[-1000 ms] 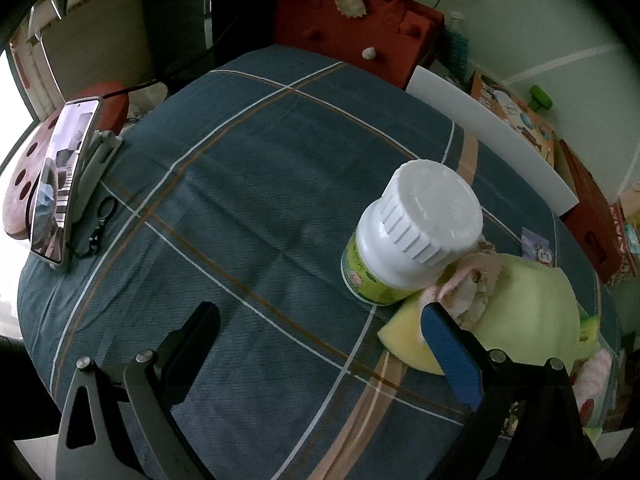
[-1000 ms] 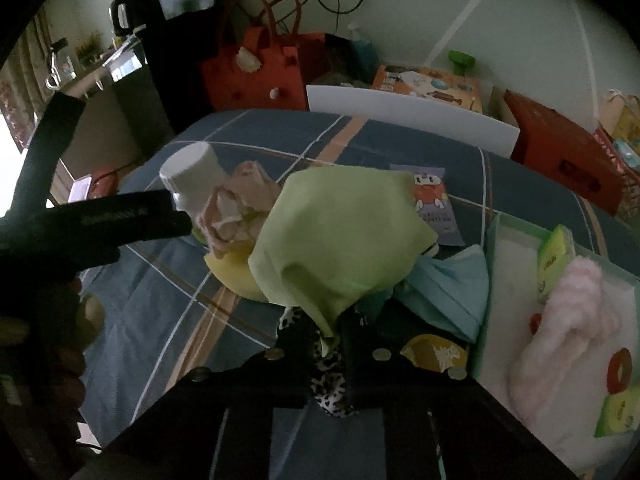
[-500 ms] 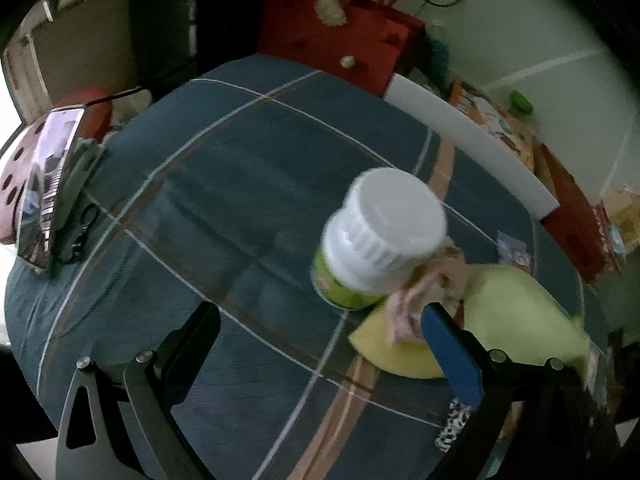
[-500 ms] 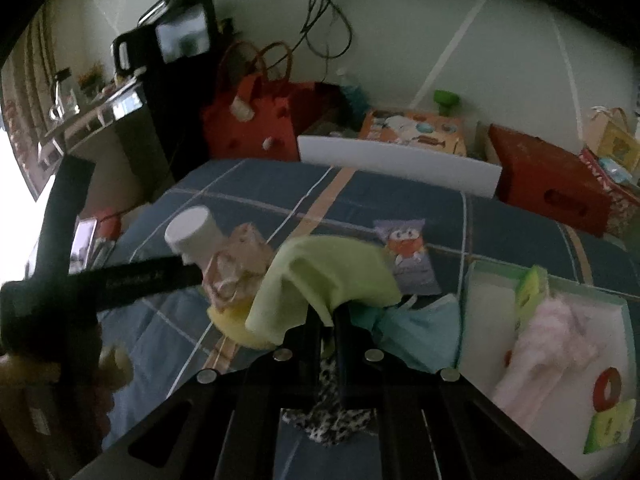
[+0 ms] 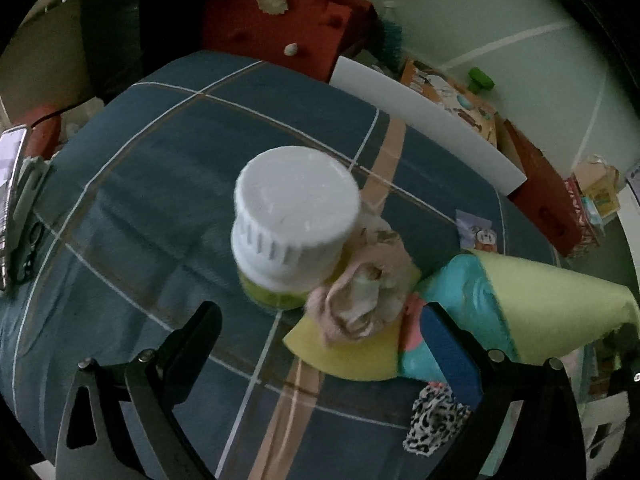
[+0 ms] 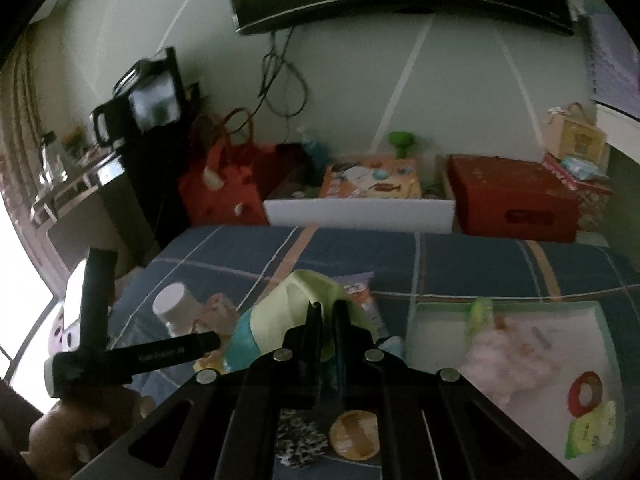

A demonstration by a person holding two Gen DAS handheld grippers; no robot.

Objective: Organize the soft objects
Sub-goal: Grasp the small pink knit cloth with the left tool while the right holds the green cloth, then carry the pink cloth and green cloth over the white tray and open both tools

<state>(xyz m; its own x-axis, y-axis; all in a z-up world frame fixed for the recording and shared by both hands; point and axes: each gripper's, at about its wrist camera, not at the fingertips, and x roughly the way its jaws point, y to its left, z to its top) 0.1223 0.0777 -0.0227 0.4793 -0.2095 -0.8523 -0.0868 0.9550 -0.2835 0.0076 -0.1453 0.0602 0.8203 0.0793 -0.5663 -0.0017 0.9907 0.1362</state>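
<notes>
The right tool (image 6: 327, 312) sits at the lower centre of its own view with its two fingers pressed nearly together, pinching the light green cloth (image 6: 296, 304); the cloth drapes up and to the left of the fingertips, lifted off the blue plaid desk (image 6: 460, 260); a teal cloth (image 6: 244, 340) hangs just beside it at the left. In the left wrist view the same green cloth (image 5: 560, 308) fills the right edge of the frame, with the teal cloth (image 5: 464, 292) against it; the left tool (image 5: 320, 328) spreads wide at the bottom of the frame, nothing between its fingers; just above the gap stands a white-capped bottle (image 5: 296, 216), touching a crumpled pink cloth (image 5: 360, 300) that lies on a yellow cloth (image 5: 352, 352); a leopard-print cloth (image 5: 432, 420) lies at the lower right under the blue-padded finger. At the right of the right wrist view a white tray (image 6: 440, 320) holds a fluffy pink item (image 6: 512, 356).
</notes>
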